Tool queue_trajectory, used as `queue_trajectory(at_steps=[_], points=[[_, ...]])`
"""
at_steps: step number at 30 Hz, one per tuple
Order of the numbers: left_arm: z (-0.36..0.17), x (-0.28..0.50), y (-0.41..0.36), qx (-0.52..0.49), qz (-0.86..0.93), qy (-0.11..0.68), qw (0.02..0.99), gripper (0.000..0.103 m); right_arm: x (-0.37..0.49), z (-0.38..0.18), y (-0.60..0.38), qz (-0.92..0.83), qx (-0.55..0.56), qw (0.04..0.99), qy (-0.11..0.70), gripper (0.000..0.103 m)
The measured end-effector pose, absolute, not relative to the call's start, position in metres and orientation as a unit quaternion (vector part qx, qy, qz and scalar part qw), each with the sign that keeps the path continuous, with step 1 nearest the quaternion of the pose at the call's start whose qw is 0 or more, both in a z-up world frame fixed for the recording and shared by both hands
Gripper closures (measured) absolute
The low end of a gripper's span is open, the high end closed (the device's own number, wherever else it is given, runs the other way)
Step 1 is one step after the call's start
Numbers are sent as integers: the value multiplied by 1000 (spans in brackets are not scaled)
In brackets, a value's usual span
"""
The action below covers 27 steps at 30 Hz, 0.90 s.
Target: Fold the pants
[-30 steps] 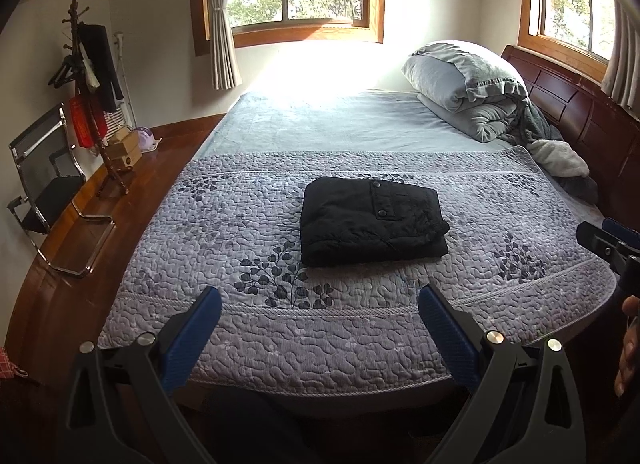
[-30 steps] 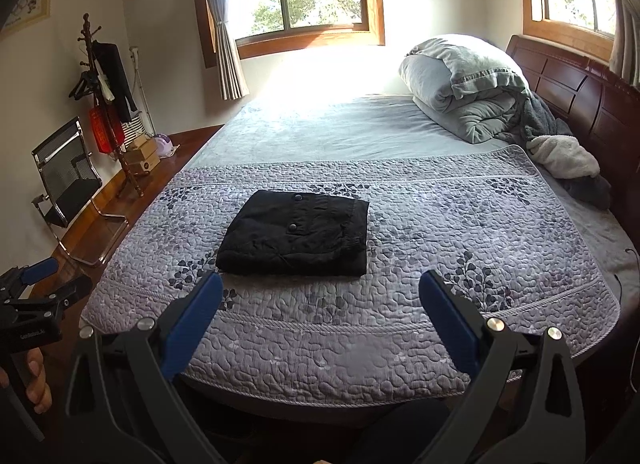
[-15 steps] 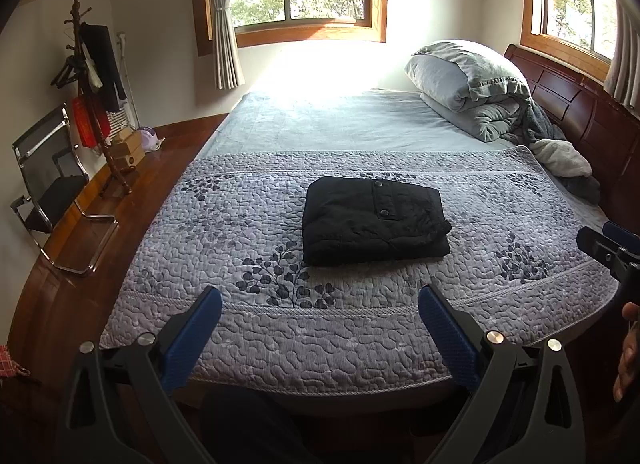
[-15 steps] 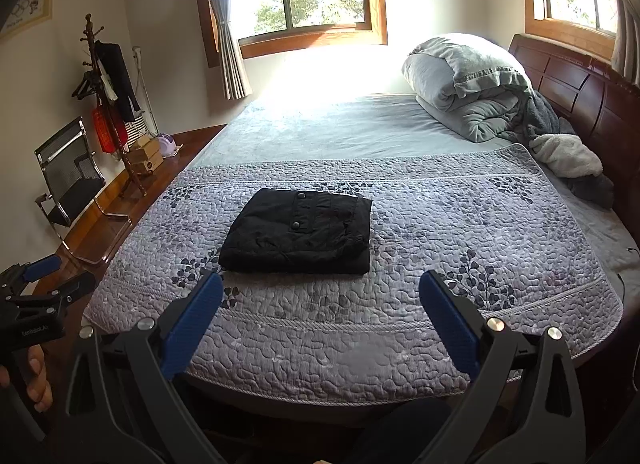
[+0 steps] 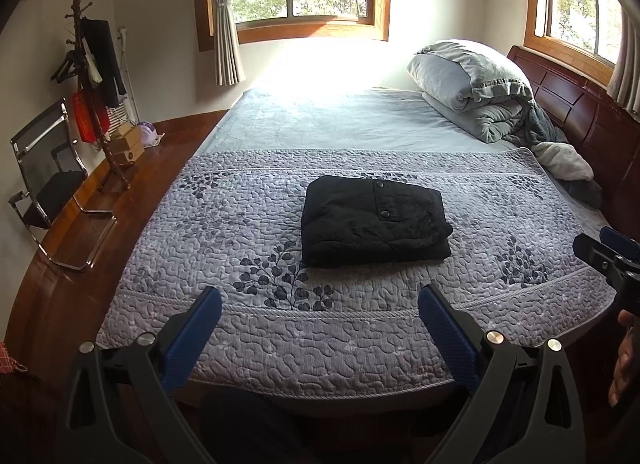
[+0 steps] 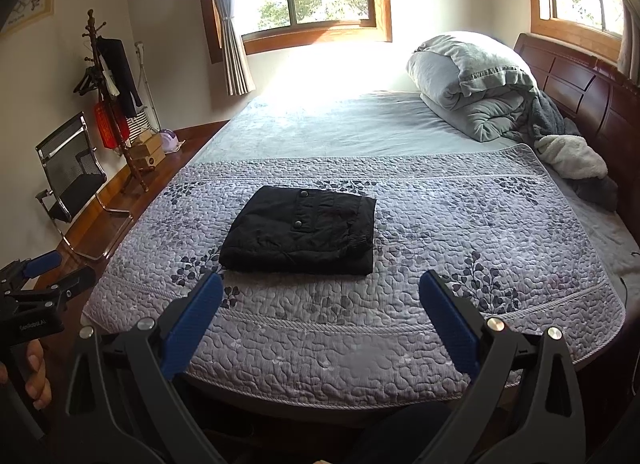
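Pants (image 5: 374, 221), black, lie folded into a compact rectangle at mid-frame on the quilted grey bedspread (image 5: 280, 328), two snap buttons showing on top. Left gripper (image 5: 320, 310) at the bottom of its view stands wide apart, empty, touching nothing. Right gripper (image 6: 322, 294) likewise gapes wide and empty, short of the bundle.
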<state>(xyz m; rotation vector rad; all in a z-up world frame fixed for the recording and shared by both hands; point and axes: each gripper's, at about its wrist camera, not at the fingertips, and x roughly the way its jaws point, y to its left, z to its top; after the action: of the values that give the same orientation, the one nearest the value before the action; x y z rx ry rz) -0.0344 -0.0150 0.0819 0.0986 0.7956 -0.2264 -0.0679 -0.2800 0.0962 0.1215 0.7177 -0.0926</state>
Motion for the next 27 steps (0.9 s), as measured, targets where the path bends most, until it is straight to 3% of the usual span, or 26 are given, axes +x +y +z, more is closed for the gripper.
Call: queue_trajectory(at_steps=[27], points=[[82, -31, -12, 45, -107, 386, 915, 4, -65, 92, -279, -45, 59, 932, 355, 5]])
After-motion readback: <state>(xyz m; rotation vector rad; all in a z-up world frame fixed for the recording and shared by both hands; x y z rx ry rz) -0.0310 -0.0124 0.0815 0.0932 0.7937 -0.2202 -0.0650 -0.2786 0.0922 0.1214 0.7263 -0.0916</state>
